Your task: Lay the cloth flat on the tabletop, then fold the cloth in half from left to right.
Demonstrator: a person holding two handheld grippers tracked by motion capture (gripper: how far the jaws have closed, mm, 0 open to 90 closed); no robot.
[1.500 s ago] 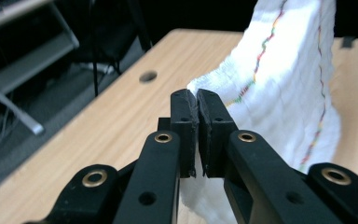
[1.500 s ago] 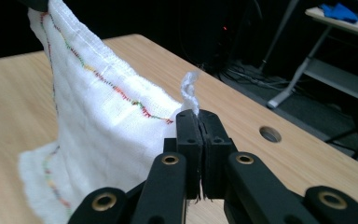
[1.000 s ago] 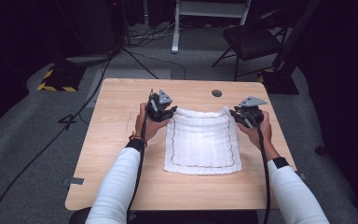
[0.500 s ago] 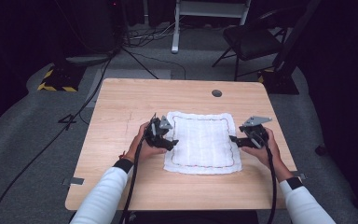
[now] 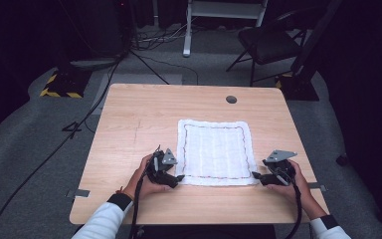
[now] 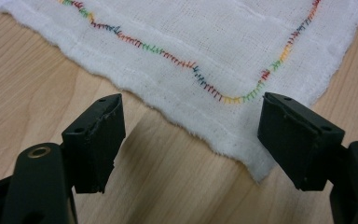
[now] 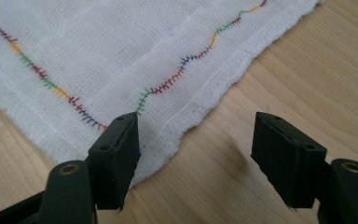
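Both grippers spread wide at the near corners of a flat white cloth.

The left gripper (image 5: 178,177) has its black jaws apart at the near left corner of the white woven cloth with rainbow-stitched border (image 5: 215,151). The right gripper (image 5: 255,175) is likewise spread at the near right corner. The cloth lies flat on the light wooden table (image 5: 134,114), gripped by neither.
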